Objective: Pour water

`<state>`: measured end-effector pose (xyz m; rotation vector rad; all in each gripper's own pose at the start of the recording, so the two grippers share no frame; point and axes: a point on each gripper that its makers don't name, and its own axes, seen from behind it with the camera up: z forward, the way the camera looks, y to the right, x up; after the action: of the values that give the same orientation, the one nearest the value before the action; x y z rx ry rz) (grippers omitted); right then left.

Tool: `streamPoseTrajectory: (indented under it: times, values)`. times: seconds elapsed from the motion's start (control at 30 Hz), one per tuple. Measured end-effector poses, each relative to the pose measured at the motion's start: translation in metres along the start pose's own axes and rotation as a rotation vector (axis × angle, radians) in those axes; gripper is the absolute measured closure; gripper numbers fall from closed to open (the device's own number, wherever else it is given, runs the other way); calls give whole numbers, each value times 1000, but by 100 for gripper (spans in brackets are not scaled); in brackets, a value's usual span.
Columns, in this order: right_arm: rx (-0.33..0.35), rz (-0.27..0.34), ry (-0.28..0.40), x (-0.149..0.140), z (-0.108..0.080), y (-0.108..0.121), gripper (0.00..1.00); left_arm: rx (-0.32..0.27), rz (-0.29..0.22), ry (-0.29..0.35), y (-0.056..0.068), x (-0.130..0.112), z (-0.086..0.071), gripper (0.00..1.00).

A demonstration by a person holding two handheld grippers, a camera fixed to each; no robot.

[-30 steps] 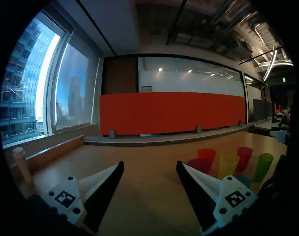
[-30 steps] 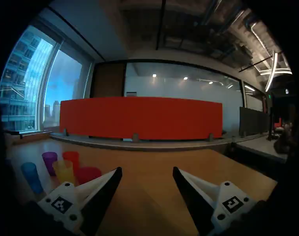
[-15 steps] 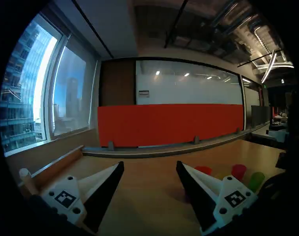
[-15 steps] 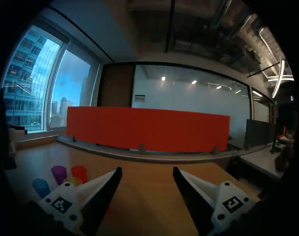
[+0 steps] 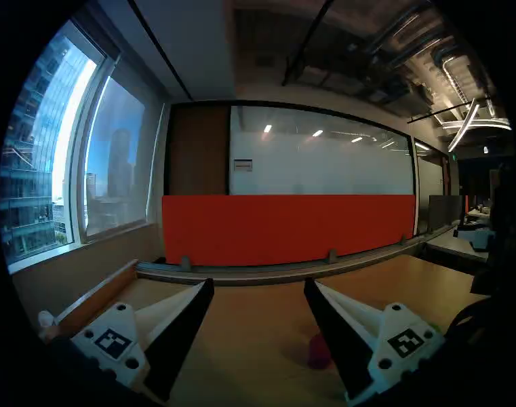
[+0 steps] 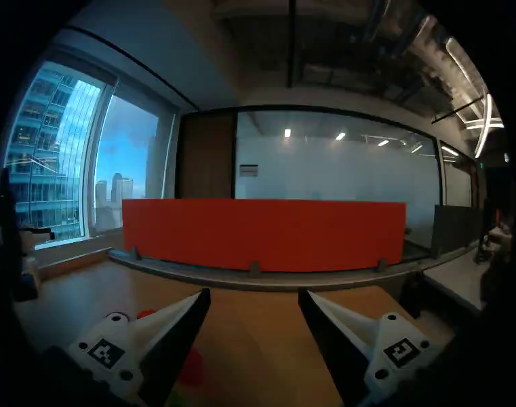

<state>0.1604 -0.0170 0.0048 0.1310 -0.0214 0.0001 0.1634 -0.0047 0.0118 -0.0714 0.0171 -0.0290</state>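
**Cups sat low, both grippers empty**

Water could not be seen anywhere. A small round pink plastic cup (image 5: 319, 351) sat at the bottom middle of the left gripper view, just beside the finger on the frame's right side. In the right gripper view, the rim of a red plastic cup (image 6: 146, 314) peeked over the finger at the lower left. Red and yellow-green smears below it were too blurry to name.

The left gripper (image 5: 258, 285) had its fingers wide apart and held nothing. The right gripper (image 6: 253, 293) was just as wide and empty.

The step in hand looked like getting ready to pick something up. To do it well, both grippers should probably tip down, because both cameras looked across the room more than down at the light brown wooden table (image 5: 258, 339). A pale round cap (image 5: 46, 317) at the lower left edge of the left gripper view might be a bottle top, and the water may be in there. A grab should go around the bottle's middle, slow and straight, so nothing spills.

A long flat red panel (image 5: 288, 229) ran across the middle, with a tall glass window (image 5: 54, 169) at the left. The fingers hid most of the cups, so a bump could come easily.
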Motion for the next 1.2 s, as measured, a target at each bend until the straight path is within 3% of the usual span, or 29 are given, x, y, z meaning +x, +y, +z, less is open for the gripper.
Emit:
streamPoseTrajectory:
  times: [0.3, 0.6, 0.97, 1.2]
  values:
    - [13, -22, 0, 30, 5, -3, 0, -16, 10, 36, 1, 40, 3, 1]
    - [58, -16, -5, 33, 6, -9, 0, -75, -6, 26, 12, 43, 8, 1]
    - [258, -17, -12, 34, -1, -37, 0, -263, -43, -8, 46, 38, 9, 1]
    - [398, 9, 3, 48, -11, -56, 0, -371, -37, -10, 65, 38, 3, 1]
